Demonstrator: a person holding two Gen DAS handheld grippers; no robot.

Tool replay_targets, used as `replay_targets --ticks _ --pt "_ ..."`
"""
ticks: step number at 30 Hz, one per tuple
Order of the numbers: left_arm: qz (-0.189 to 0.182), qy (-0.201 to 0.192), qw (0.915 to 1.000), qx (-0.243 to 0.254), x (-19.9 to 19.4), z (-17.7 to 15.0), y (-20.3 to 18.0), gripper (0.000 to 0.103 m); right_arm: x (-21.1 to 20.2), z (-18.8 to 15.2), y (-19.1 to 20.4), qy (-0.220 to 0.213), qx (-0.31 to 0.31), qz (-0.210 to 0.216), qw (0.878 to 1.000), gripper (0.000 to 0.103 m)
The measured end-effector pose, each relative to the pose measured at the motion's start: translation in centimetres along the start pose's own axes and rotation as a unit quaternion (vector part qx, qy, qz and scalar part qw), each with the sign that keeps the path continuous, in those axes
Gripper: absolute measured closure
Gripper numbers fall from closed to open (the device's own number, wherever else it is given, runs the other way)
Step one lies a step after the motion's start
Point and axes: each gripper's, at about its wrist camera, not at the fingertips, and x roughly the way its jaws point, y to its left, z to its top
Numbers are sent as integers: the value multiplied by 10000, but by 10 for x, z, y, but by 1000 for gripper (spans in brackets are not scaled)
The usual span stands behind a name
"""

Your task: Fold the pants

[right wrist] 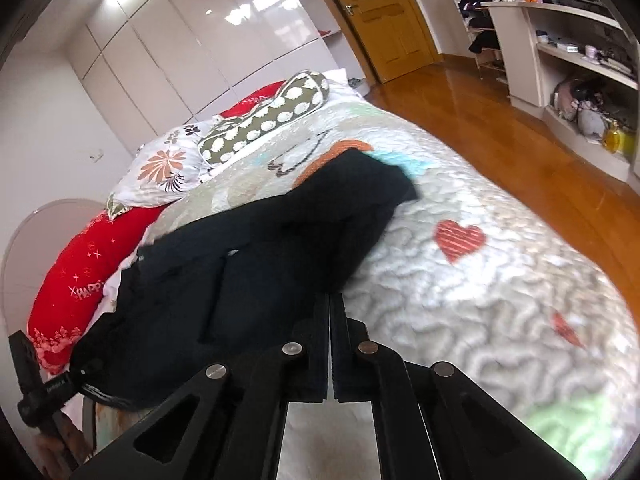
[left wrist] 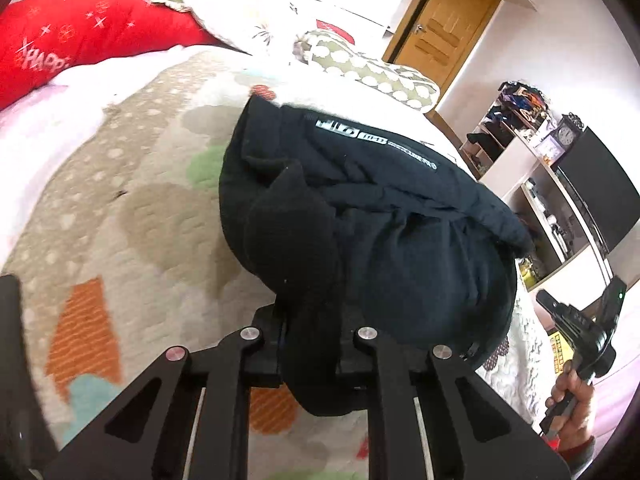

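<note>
Barely started folding, I'd say. The pants (right wrist: 256,256) lie bunched along the bed's (right wrist: 460,280) pillow-side edge. My left tongs (left wrist: 308,344) are clamped on a wad of them, and the right tongs (right wrist: 330,344) look pinched on their near hem. No neat fold yet.

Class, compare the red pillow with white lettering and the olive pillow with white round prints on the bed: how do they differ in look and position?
The red pillow with white lettering is plain red with stars, lying at the bed's head end. The olive pillow with white round prints is patterned all over and rests tilted against the floral white pillow. Both are long and lie beyond the black pants.
</note>
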Motion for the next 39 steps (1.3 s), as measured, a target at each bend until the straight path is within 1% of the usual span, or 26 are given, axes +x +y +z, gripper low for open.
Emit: replay_targets --ticks 2,4,5,6,7,8,10,13,14,15,17,18,19,20,21,23,25,29,31,33,34,35,36,37,38,39 --pt "118 12 9999 -21 3 -2 6 90 0 0 1 64 -91 -151 9998 96" --pt "182 7 9998 -123 3 -3 13 90 4 3 5 170 -49 -51 9998 84" --pt "223 28 9996 -170 6 -4 16 90 8 6 8 218 3 106 9997 63" --pt "248 56 9995 -181 8 -5 16 90 12 7 11 235 9 225 9995 47" --pt "287 93 9994 -162 11 -7 15 90 18 10 18 290 -63 300 9991 42" --pt "322 97 9994 -129 11 -10 14 90 30 12 26 447 -221 284 9984 40" --pt "411 114 9991 -56 13 -13 14 90 57 20 43 769 -552 70 9955 40" --pt "463 166 9988 -27 15 -14 15 90 98 46 57 986 -676 -62 9928 40" --pt "473 184 9987 -22 15 -15 15 90 108 59 62 870 -700 -105 9937 40" --pt "485 197 9986 -16 16 -15 15 90 113 73 67 637 -751 -111 9951 40" --pt "504 228 9985 -10 16 -15 15 90 112 100 74 13 -897 -162 9958 41" --pt "509 242 9984 -5 17 -15 16 90 110 110 75 -154 -910 -173 9956 40" --pt "523 262 9983 6 18 -15 16 90 104 117 71 -215 -891 -155 9957 39" --pt "533 272 9982 12 18 -16 16 90 99 120 68 -205 -911 -179 9955 32" --pt "543 288 9981 18 20 -17 16 90 90 119 61 -193 -985 -330 9944 25" --pt "572 328 9978 20 24 -18 18 90 79 111 45 -220 -1046 -650 9921 20" --pt "606 404 9973 18 30 -18 19 90 72 97 18 -66 -843 -824 9930 20" --pt "634 436 9970 58 32 -20 18 89 85 75 -23 332 -192 -445 9983 20" --pt "637 434 9970 47 31 -20 18 89 104 69 -28 514 -27 -429 9978 20" --pt "653 429 9969 47 30 -21 17 89 116 67 -26 443 -54 -469 9979 19" --pt "659 421 9969 43 30 -21 17 89 116 66 -25 399 -106 -503 9979 21" --pt "669 413 9969 35 29 -21 17 89 117 67 -22 396 -136 -492 9979 36" --pt "671 407 9969 33 29 -21 17 89 116 68 -22 421 -121 -229 9988 71" --pt "662 406 9970 30 28 -21 16 89 114 68 -22 481 -14 57 9988 87" --pt "645 398 9971 21 27 -21 16 89 108 66 -23 478 68 133 9987 89" --pt "635 383 9972 14 25 -21 16 89 101 65 -21 412 -29 50 9991 89"
